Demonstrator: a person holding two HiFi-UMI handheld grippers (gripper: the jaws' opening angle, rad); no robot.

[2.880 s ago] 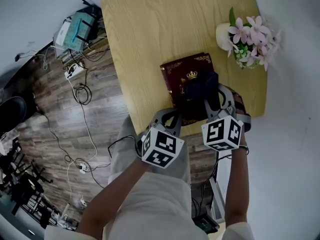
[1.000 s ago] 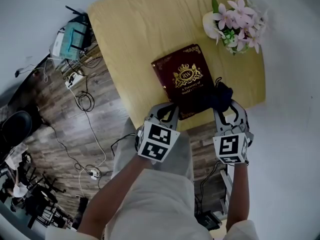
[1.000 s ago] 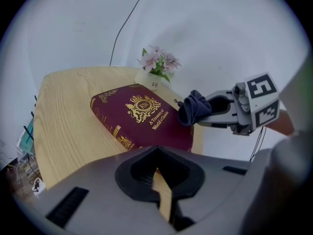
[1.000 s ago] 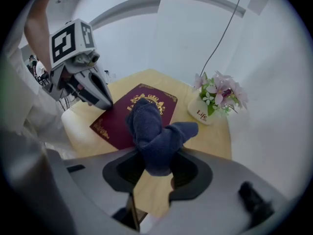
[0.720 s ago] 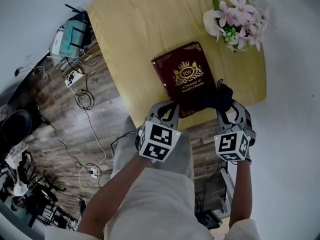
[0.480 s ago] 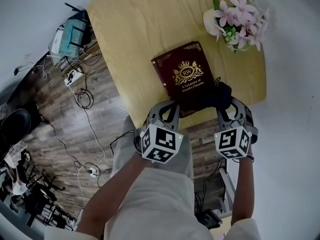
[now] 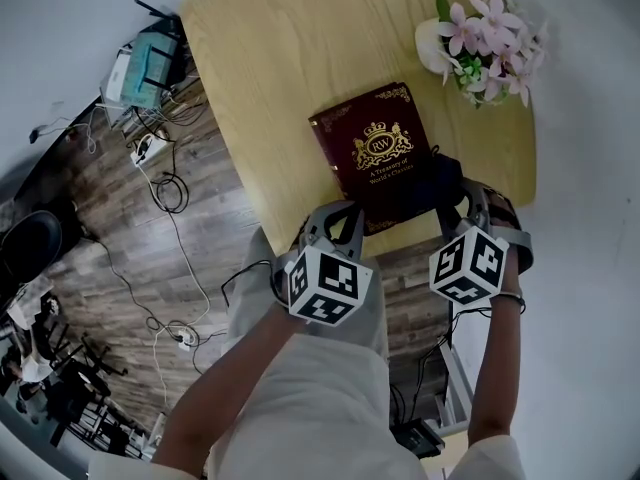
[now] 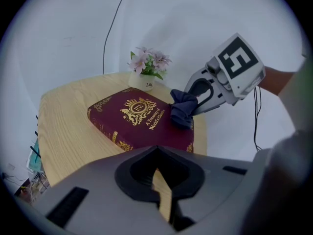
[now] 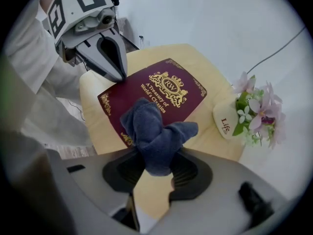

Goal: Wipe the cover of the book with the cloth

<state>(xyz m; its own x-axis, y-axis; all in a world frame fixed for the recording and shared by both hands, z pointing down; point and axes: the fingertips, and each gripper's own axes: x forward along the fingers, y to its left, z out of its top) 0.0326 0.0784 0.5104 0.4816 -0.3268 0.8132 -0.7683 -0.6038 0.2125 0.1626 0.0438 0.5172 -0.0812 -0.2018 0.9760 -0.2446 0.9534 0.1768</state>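
A dark red book (image 7: 372, 148) with gold print lies flat on the round wooden table (image 7: 290, 48); it also shows in the left gripper view (image 8: 139, 124) and the right gripper view (image 9: 156, 89). My right gripper (image 7: 450, 200) is shut on a bunched dark blue cloth (image 7: 436, 180), which rests on the cover's near right corner. The cloth (image 9: 154, 133) fills the right gripper (image 9: 155, 168). My left gripper (image 7: 340, 216) is shut and holds nothing, its tip at the book's near left corner. From the left gripper (image 8: 157, 177) I see the cloth (image 8: 182, 110) on the cover.
A white vase of pink flowers (image 7: 485, 48) stands on the table beyond the book's right side, also seen as the vase (image 9: 252, 114). The table's near edge is right under the grippers. Left of the table lie cables and a power strip (image 7: 150, 143) on the wooden floor.
The right gripper has drawn the cloth from the middle of the cover back to its near right corner. Over the last second it has barely moved. The left gripper stays put.
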